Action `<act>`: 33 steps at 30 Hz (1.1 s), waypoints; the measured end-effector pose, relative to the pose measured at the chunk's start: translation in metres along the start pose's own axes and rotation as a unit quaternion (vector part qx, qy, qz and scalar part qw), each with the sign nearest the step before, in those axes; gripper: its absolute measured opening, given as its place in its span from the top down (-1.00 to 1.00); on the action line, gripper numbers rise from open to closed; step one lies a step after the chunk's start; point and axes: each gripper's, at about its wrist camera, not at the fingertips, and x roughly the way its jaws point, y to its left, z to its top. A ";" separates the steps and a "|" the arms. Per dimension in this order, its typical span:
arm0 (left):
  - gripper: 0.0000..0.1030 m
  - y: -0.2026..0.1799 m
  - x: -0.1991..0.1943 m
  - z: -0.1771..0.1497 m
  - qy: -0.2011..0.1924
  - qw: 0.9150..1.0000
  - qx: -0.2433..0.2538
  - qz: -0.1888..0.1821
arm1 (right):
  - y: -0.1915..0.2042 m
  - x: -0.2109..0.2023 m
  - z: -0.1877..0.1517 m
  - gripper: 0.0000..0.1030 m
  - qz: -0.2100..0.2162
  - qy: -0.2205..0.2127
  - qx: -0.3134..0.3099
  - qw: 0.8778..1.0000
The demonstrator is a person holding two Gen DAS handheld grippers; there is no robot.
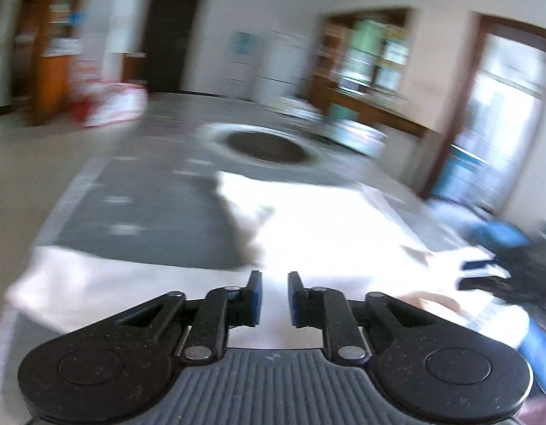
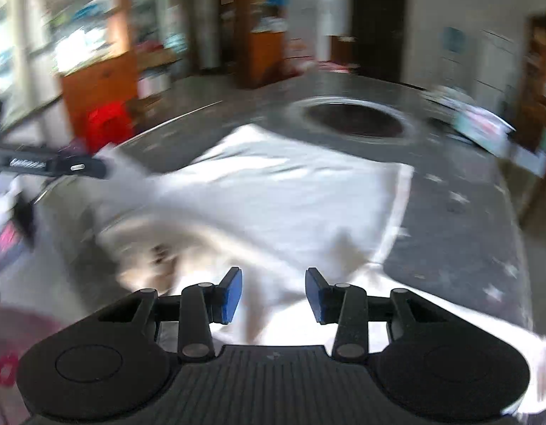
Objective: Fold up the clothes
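A white garment [image 1: 308,219] lies spread on a grey table [image 1: 159,198], and both views are blurred by motion. It also shows in the right wrist view [image 2: 280,191], wrinkled, with one edge near the table's middle. My left gripper [image 1: 274,297] is open with a narrow gap between its blue pads, hovering over the garment's near edge with nothing between them. My right gripper [image 2: 273,294] is open wider, above the garment's near part, and empty. The right gripper also shows as a dark shape at the right of the left wrist view [image 1: 499,276].
A dark round inset [image 1: 266,147] sits in the table's far middle, also seen in the right wrist view [image 2: 354,120]. Flat packets [image 2: 482,127] lie at the far right table edge. Wooden shelves [image 2: 99,81], a red object [image 2: 108,124] and a dark door [image 1: 170,35] stand beyond.
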 end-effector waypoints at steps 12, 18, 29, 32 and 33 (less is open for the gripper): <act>0.36 -0.073 0.023 -0.025 0.031 0.978 0.192 -0.069 | 0.056 0.001 -0.014 0.25 0.050 0.018 -0.104 0.993; 0.29 -0.080 0.037 -0.039 0.043 0.970 0.236 -0.045 | 0.061 0.011 -0.020 0.49 0.038 0.012 -0.099 0.994; 0.82 -0.064 0.022 -0.023 0.021 0.976 0.198 -0.087 | 0.040 -0.011 -0.009 0.93 0.055 0.009 -0.073 0.996; 0.82 -0.058 0.016 -0.020 0.028 0.976 0.189 -0.102 | 0.036 -0.017 -0.010 0.93 0.076 0.030 -0.080 0.993; 0.81 -0.058 0.018 -0.023 0.039 0.975 0.195 -0.103 | 0.036 -0.015 -0.012 0.92 0.086 0.042 -0.085 0.992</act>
